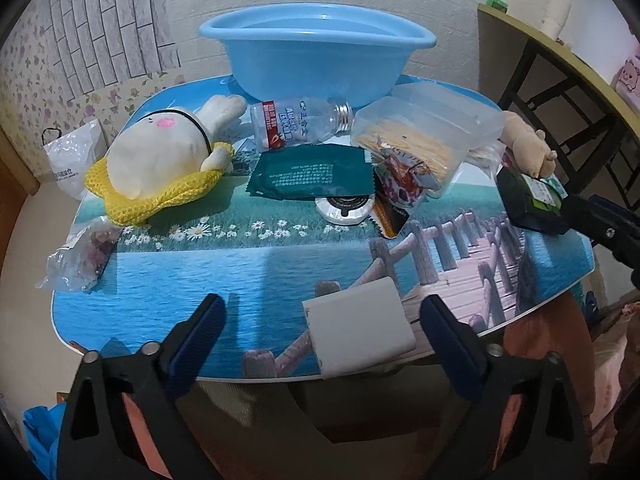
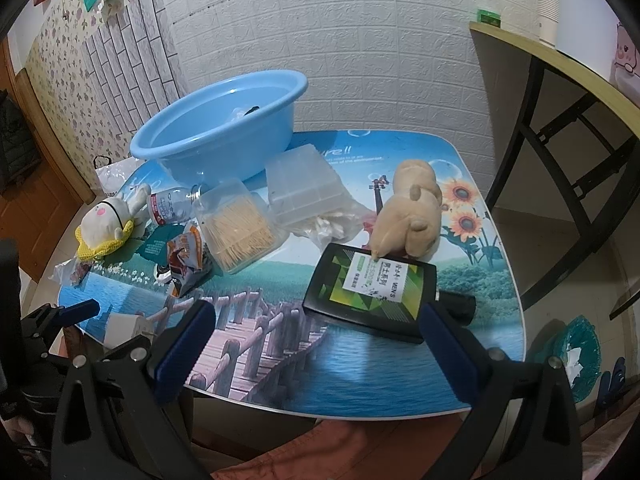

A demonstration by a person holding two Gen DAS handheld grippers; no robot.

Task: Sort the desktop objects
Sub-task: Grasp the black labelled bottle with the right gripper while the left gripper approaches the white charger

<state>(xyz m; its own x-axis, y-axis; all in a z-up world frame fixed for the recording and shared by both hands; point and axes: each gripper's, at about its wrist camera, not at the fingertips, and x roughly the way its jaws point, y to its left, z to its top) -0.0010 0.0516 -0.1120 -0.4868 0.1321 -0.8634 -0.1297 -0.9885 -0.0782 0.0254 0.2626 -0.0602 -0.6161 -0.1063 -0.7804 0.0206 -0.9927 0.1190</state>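
My left gripper (image 1: 324,320) stands open at the table's near edge. A white block (image 1: 360,332) lies between its fingers, closer to the right one, with no pad touching it. My right gripper (image 2: 316,320) is open too, and a black box with a green-and-white label (image 2: 368,292) lies flat just beyond its fingertips. A tan plush (image 2: 412,208) rests behind that box. A blue basin (image 1: 316,52) stands at the back. In front of it lie a white rabbit plush (image 1: 160,152), a clear bottle (image 1: 296,124), a green packet (image 1: 312,176) and a toothpick box (image 1: 416,140).
A snack packet (image 1: 400,184) and a white round disc (image 1: 344,208) lie mid-table. A crumpled plastic bag (image 1: 80,256) hangs over the left edge. A clear compartment box (image 2: 304,184) sits by the basin. A desk with black legs (image 2: 560,128) stands to the right.
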